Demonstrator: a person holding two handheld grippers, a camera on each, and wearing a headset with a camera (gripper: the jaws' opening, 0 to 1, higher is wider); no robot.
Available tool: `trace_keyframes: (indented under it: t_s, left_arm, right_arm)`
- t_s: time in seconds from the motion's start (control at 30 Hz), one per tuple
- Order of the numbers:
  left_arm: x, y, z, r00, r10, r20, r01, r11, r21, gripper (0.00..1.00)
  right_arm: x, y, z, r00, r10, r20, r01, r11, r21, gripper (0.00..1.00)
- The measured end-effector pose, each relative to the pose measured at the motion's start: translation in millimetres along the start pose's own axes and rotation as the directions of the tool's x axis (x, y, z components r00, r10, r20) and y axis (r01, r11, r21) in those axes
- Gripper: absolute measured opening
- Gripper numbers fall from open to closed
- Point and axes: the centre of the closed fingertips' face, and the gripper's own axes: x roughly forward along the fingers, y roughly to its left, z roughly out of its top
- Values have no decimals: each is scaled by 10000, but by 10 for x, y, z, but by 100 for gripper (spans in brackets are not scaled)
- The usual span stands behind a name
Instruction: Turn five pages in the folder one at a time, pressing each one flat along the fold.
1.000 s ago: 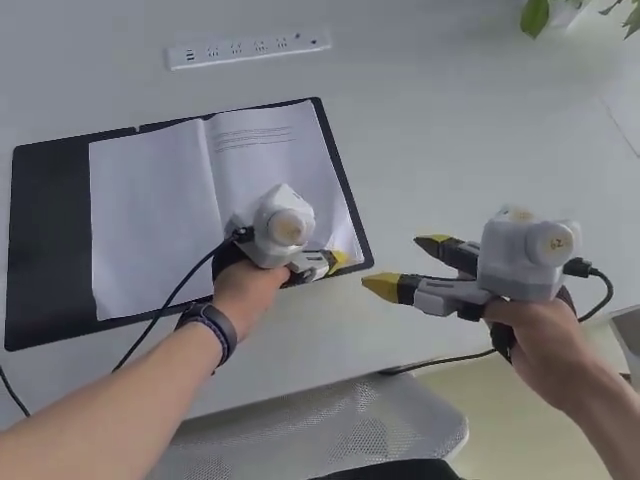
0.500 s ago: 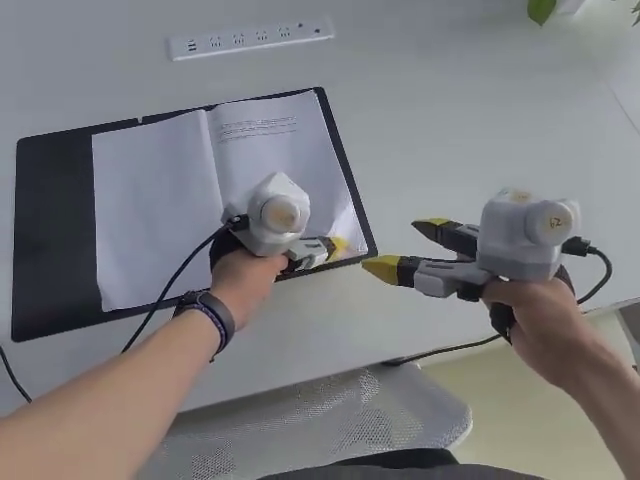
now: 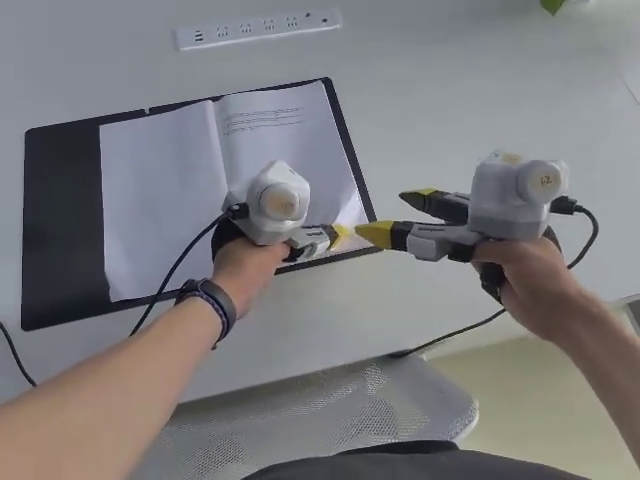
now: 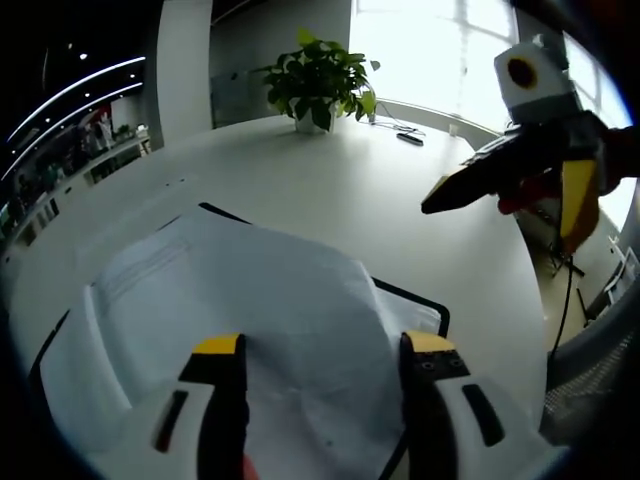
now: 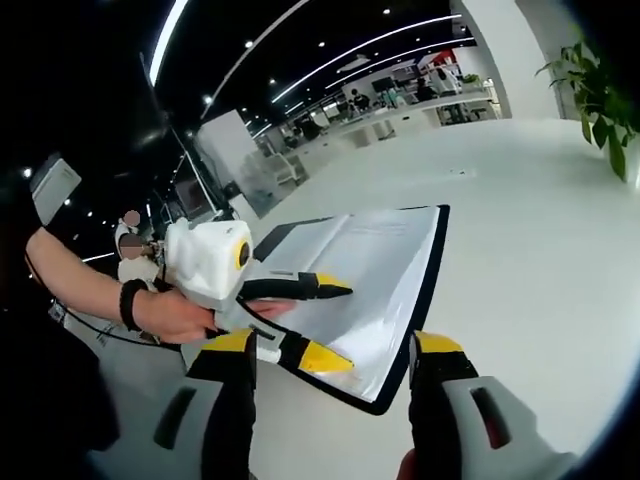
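Having moved in toward the folder (image 3: 60,230), the spread right gripper (image 3: 389,214) now nearly meets the spread left gripper (image 4: 322,345).

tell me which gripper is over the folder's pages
The left gripper: its open jaws are over the lower corner of the right-hand page; the right gripper hovers beside the folder.

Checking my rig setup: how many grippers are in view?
2. The left gripper is at the folder's near right corner; the right gripper is just right of it, over the table.
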Motion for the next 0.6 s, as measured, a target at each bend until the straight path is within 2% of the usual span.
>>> trace_keyframes:
  t_s: [0.2, 0.33, 0.47, 0.6]
  left_arm:
    - [-31, -21, 17, 10000, 22, -16, -22, 10000, 29, 62]
    - [-43, -26, 23, 10000, 39, -8, -39, 10000, 42, 62]
    - [-65, -45, 35, 10000, 39, -17, -39, 10000, 40, 62]
    - [-73, -55, 41, 10000, 61, -39, -60, 10000, 46, 62]
  right_arm:
    - [183, -89, 116, 9995, 274, 180, -281, 9988, 407, 57]
    - [269, -150, 117, 9993, 355, 132, -363, 9971, 666, 53]
    - [334, -163, 174, 9969, 517, 598, -608, 9849, 1623, 47]
    - [426, -191, 148, 9963, 580, 636, -694, 9785, 1941, 43]
